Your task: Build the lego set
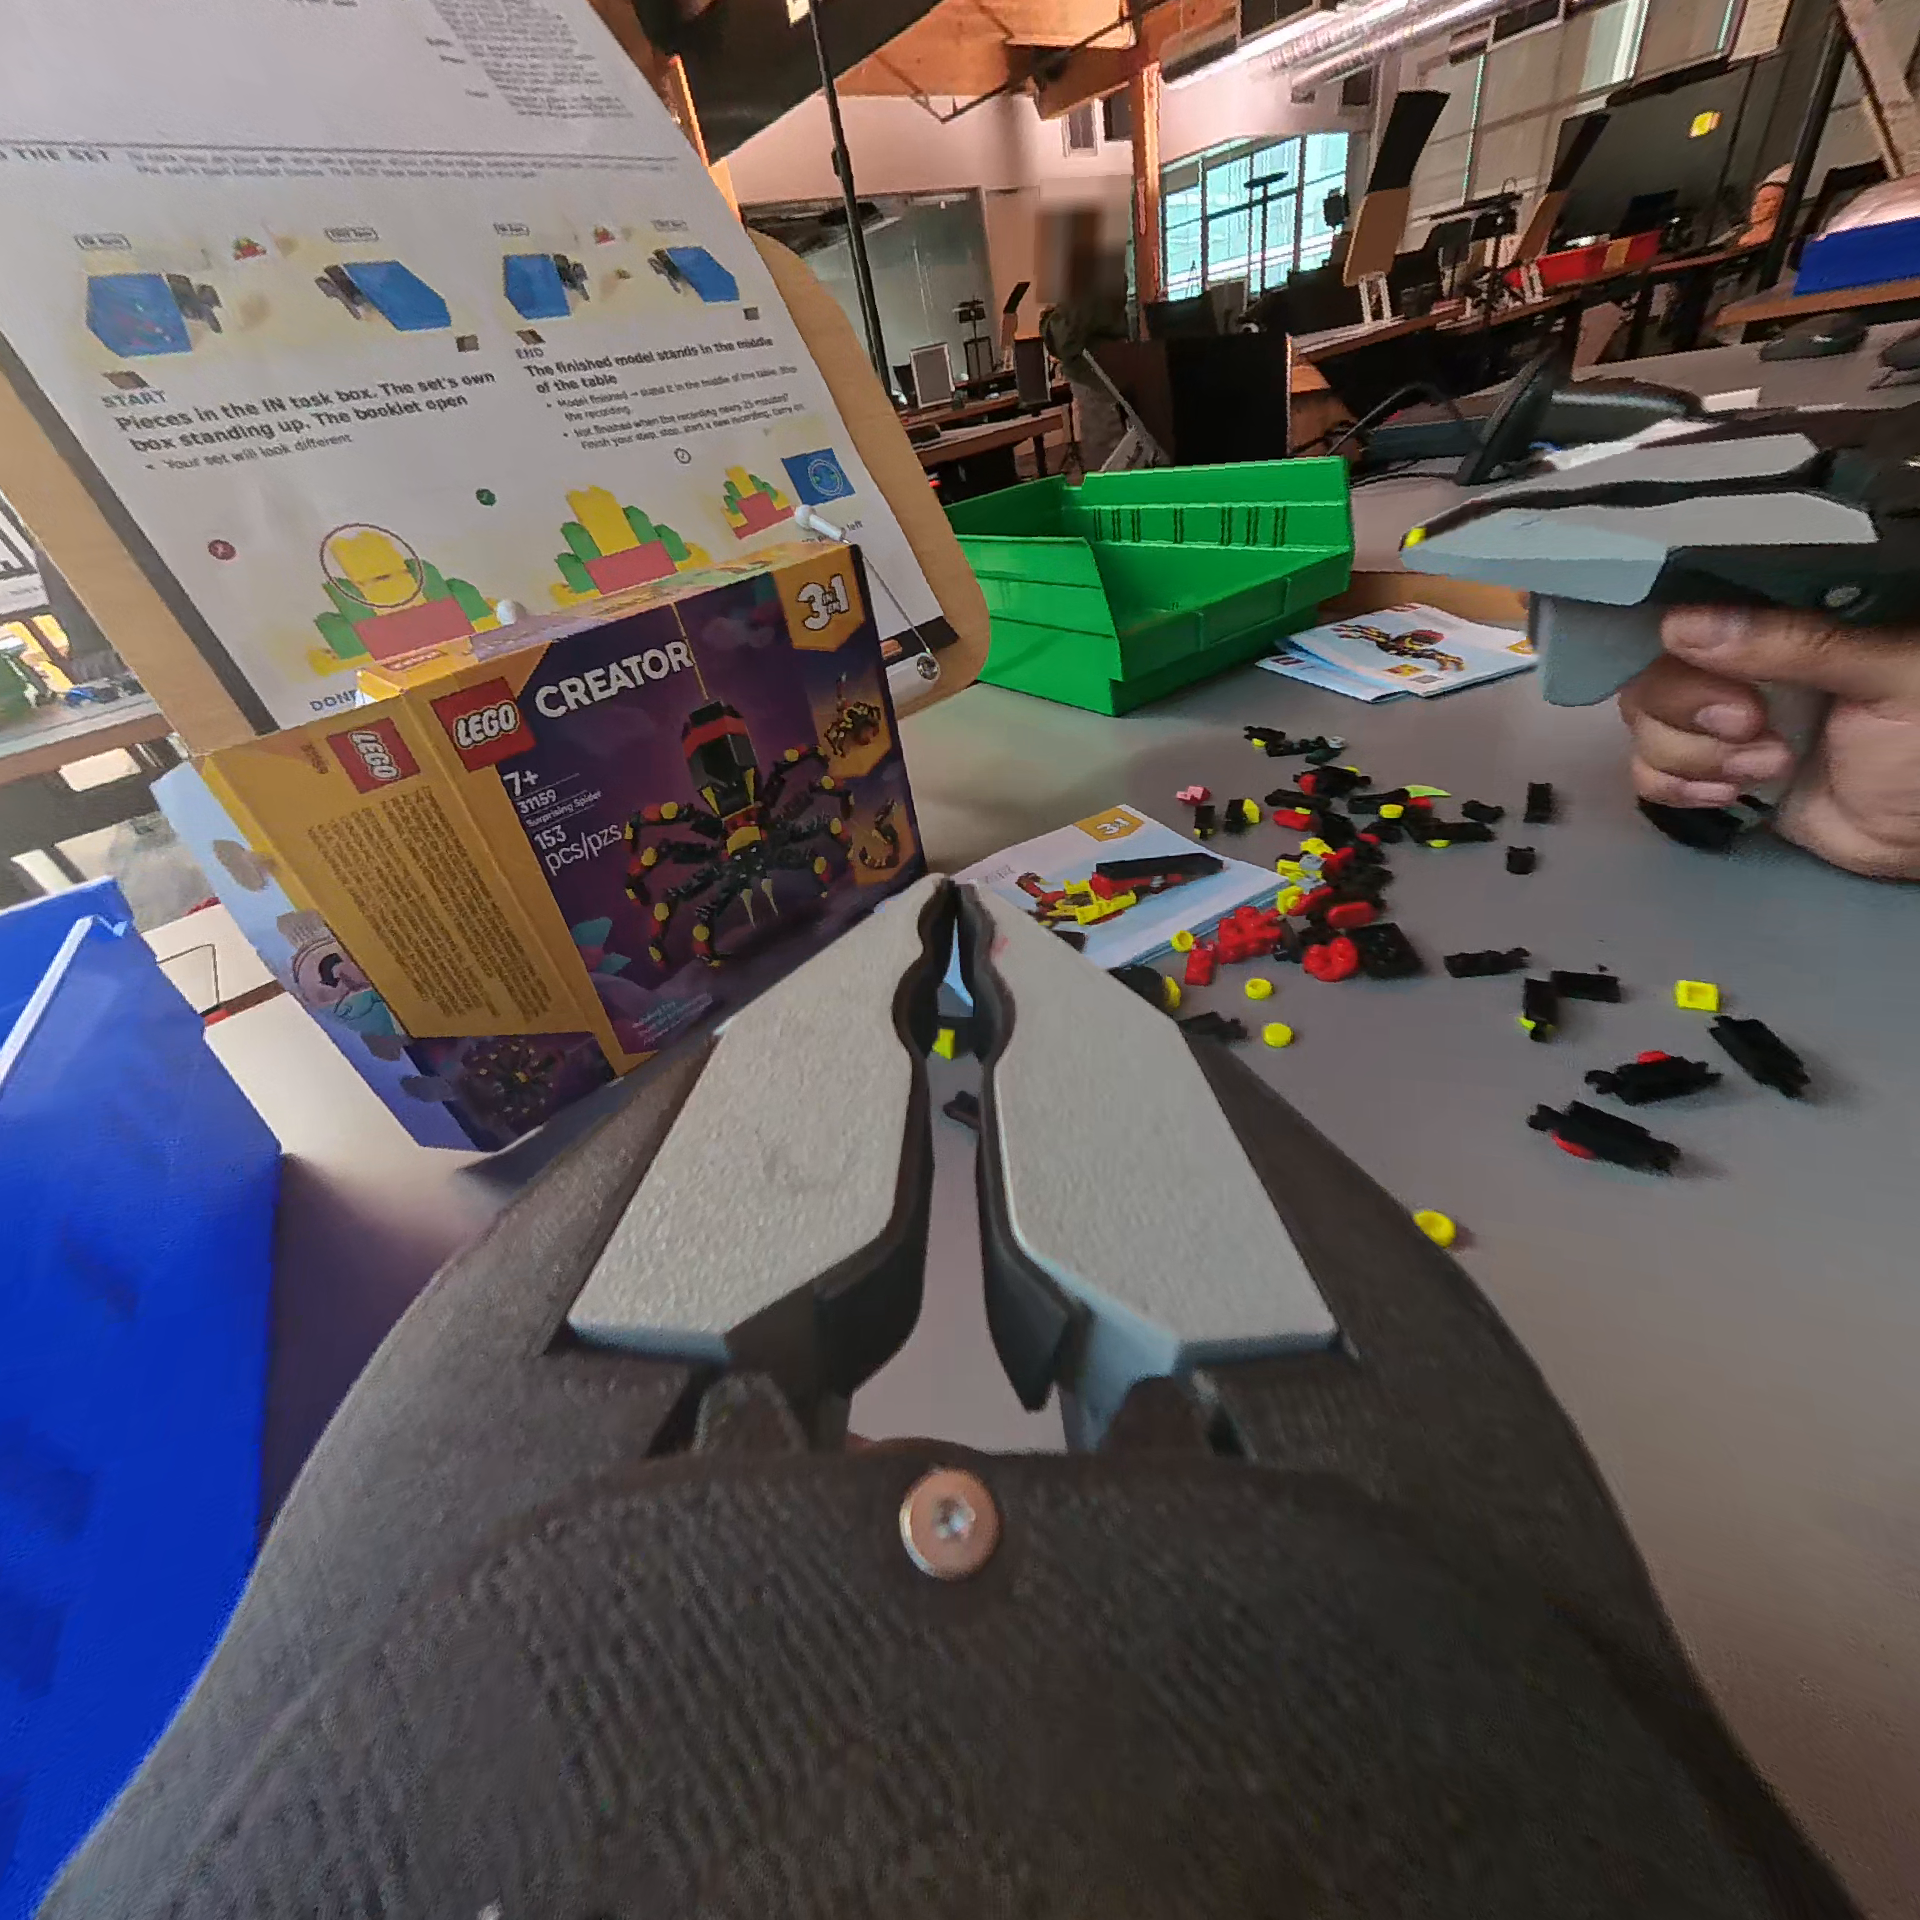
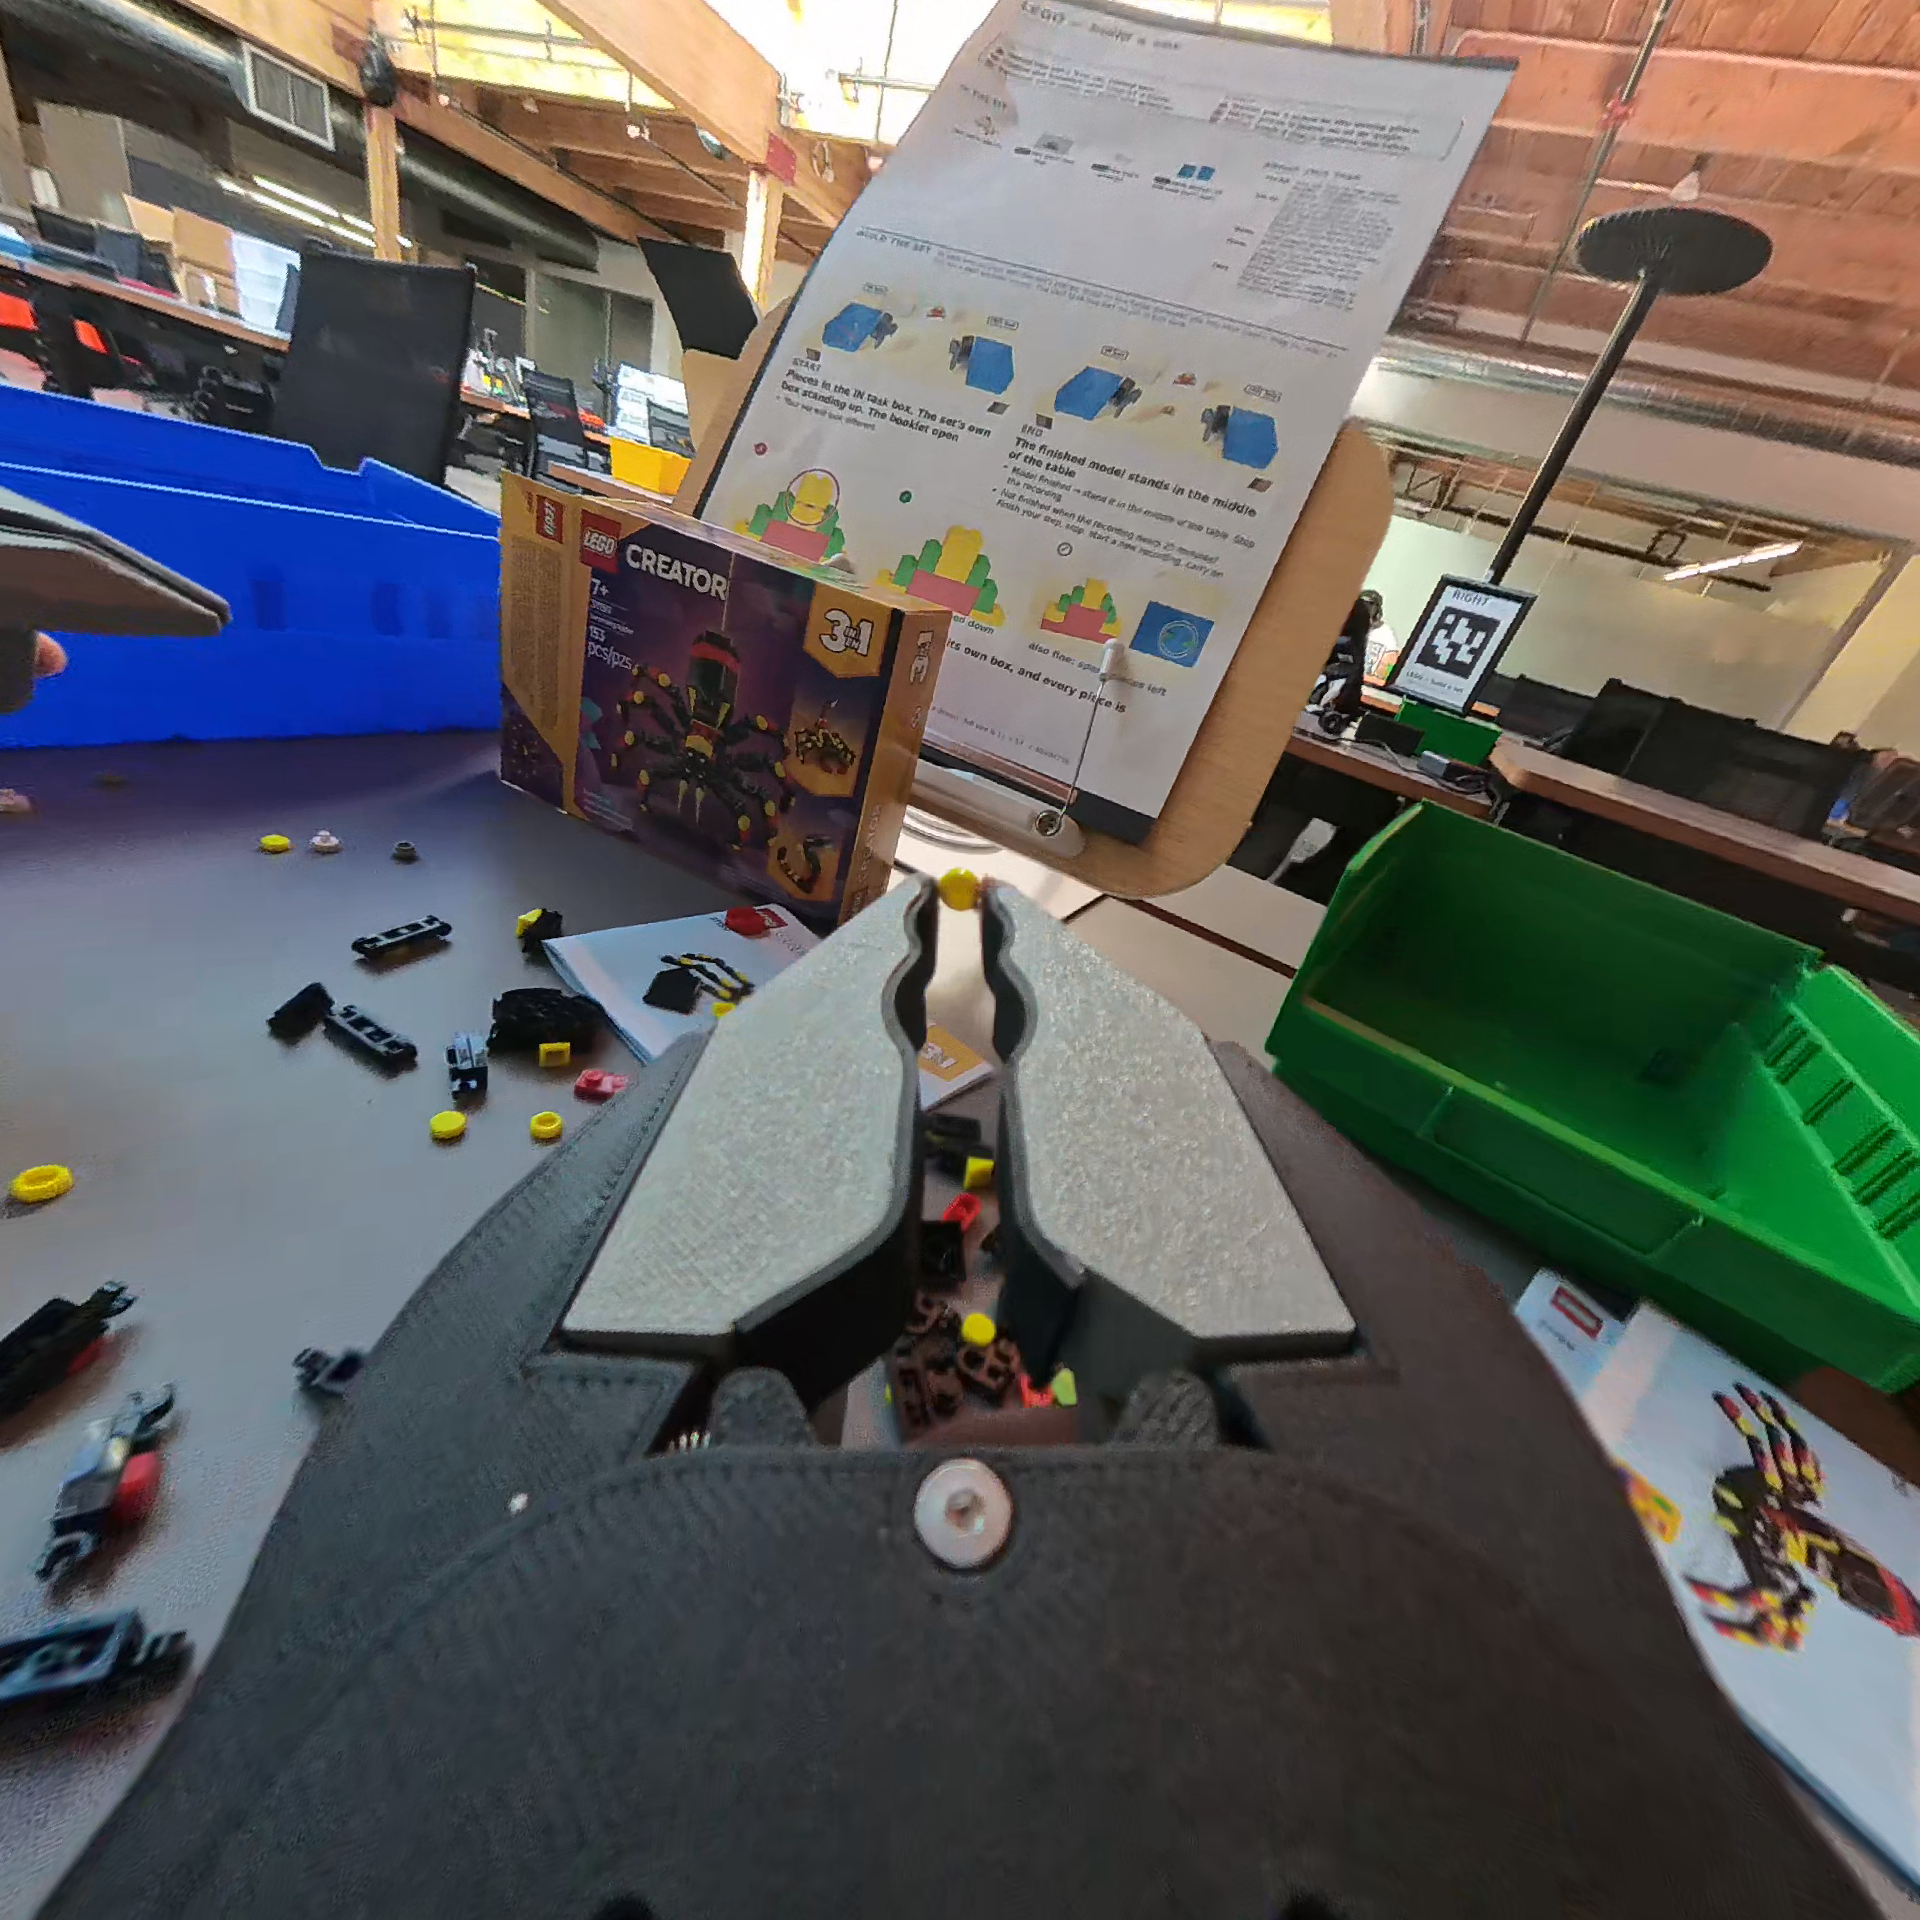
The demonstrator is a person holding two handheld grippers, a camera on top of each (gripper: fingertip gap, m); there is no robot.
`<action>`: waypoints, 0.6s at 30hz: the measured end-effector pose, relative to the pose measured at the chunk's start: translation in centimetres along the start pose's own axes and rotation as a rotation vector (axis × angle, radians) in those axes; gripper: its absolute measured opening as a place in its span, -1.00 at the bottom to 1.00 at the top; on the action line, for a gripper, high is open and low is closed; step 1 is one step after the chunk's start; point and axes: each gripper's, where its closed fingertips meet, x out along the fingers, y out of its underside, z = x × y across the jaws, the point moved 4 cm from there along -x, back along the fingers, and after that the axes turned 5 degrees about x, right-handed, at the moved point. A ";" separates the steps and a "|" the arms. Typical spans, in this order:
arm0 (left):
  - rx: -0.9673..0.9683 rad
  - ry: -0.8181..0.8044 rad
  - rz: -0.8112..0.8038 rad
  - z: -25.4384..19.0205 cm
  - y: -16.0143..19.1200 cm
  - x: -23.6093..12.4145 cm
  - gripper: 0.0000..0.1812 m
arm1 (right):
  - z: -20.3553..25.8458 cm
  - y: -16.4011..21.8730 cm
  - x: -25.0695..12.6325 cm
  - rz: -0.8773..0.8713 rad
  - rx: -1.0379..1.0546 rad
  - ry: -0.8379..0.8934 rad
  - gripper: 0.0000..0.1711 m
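Small black, red and yellow lego pieces (image 1: 1340, 883) lie scattered on the grey table; they also show in the right wrist view (image 2: 364, 1029). My right gripper (image 2: 958, 902) is held above the table, shut on a small round yellow piece (image 2: 958, 886) at its tips. In the left wrist view it (image 1: 1415, 542) hovers over the pieces with the yellow piece at its tip. My left gripper (image 1: 951, 904) is shut with nothing visible between its fingers, pointing at the lego box (image 1: 665, 821). Its tip shows at the left edge of the right wrist view (image 2: 125, 597).
The lego box (image 2: 717, 717) stands before a board holding an instruction sheet (image 2: 1091, 416). A booklet (image 1: 1143, 883) lies by the pieces, another (image 2: 1766, 1538) at the right. A green bin (image 2: 1610, 1070) stands at the right, a blue bin (image 2: 260, 592) at the left. Left tips to right tips: about 20 cm.
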 end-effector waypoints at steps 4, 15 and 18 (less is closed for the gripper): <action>-0.011 0.067 0.001 0.1 0.1 1.5 -1.00 | -0.2 -0.1 1.9 -0.038 0.032 -0.075 -0.95; 0.050 0.288 0.018 -0.7 0.6 6.2 -1.00 | 0.4 -0.6 5.4 -0.055 -0.014 -0.221 -0.95; 0.054 0.264 0.064 -0.6 0.9 6.9 -1.00 | 0.2 -0.8 4.8 -0.032 0.023 -0.199 -0.95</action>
